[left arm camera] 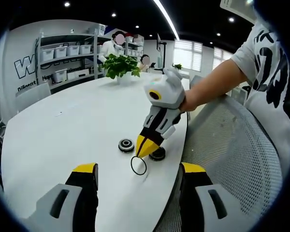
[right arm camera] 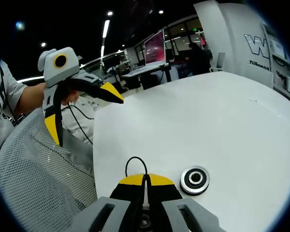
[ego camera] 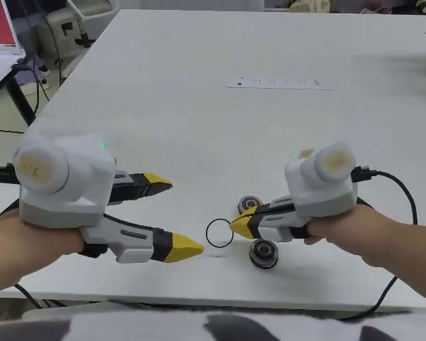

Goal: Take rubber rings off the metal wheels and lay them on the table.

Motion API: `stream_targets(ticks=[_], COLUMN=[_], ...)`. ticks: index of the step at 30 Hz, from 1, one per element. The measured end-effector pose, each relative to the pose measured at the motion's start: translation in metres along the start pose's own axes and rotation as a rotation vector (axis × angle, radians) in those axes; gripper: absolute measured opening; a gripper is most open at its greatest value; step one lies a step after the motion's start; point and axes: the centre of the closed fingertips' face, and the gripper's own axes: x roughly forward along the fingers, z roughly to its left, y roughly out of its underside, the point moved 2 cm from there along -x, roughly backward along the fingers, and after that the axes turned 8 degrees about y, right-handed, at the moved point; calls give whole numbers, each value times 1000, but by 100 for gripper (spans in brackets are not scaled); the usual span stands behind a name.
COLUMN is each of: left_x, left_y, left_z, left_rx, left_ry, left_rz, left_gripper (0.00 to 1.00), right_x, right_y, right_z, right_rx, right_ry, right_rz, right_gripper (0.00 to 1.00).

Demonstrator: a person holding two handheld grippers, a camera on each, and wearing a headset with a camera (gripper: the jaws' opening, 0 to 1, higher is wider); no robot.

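Rubber comes first here: one thin black ring sticks out from the tip of the right gripper. Its jaws are pressed together on the ring's edge, so the loop stands free in front of the yellow tips. We take this pinch by the edge as a way to set the ring flat on the table with nothing underneath it. We cannot tell whether the ring touches the tabletop or hangs just above it. It sits near the front edge of the table, between the two grippers.

Two wheels lie close by, one on each side of the right gripper's jaws. The far wheel is just beyond them and the near wheel is just on our side. In the right gripper view the far wheel shows a dark band round a bright middle, which we judge to be a ring not yet taken off. The near wheel is too dark for us to say.

Off to the left, the left gripper is apart from the ring, its jaws spread wide and holding nothing. In its own view it points straight at the ring and the wheels. We judge it is held open like this so it can clamp a wheel steady while the other gripper peels off the next ring.
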Motion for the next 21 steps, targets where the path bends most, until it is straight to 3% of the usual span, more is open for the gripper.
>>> stream_targets(ticks=[10,21], left_x=[-1,4], left_y=[-1,-1], left_z=[0,0], left_rx=[4,15], left_ry=[-2,9], left_rz=[3,20], left_gripper=[65,63], right_x=[-4,-23], right_y=[-1,-4], right_z=[-1,1], right_rx=[-9,-17], right_ry=[4,-17], right_rz=[-7,-35], right_gripper=[6,10])
